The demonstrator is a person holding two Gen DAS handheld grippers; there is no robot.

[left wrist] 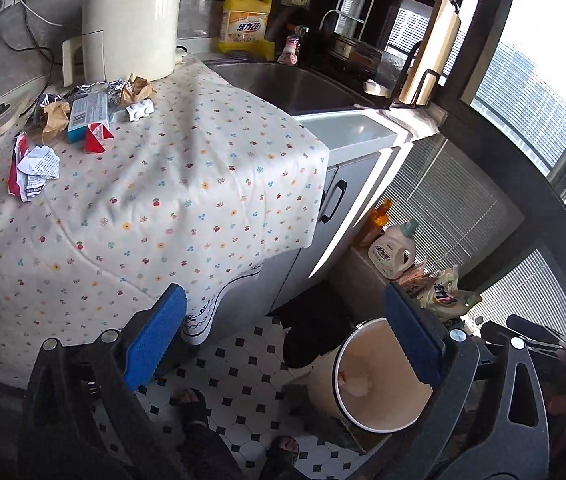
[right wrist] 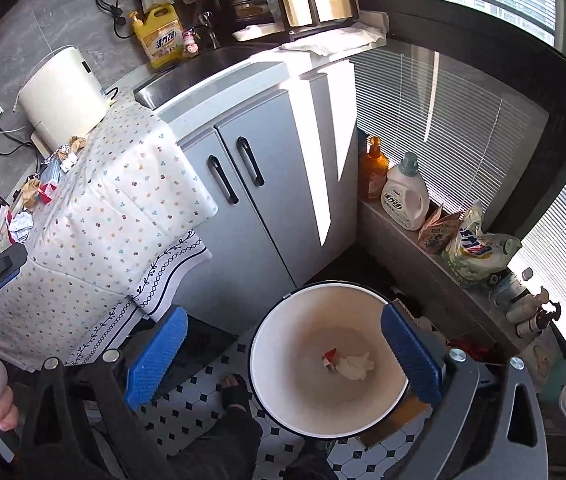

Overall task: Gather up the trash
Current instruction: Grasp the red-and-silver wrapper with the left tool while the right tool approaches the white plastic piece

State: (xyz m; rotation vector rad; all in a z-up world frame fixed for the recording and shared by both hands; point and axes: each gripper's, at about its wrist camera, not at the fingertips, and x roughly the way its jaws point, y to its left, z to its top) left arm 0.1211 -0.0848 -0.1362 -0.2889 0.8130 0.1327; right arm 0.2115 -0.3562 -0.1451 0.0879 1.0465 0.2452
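Floor bin (right wrist: 329,364) w/ trash clear in R view only; both grippers' fingers apart.

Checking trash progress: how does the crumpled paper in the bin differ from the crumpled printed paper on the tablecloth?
The bin paper is plain white; the tablecloth paper carries black print. The first lies at the bottom of the bin on the floor; the second sits on the tablecloth, not yet collected. Both are crumpled, and each lies beside a red scrap.
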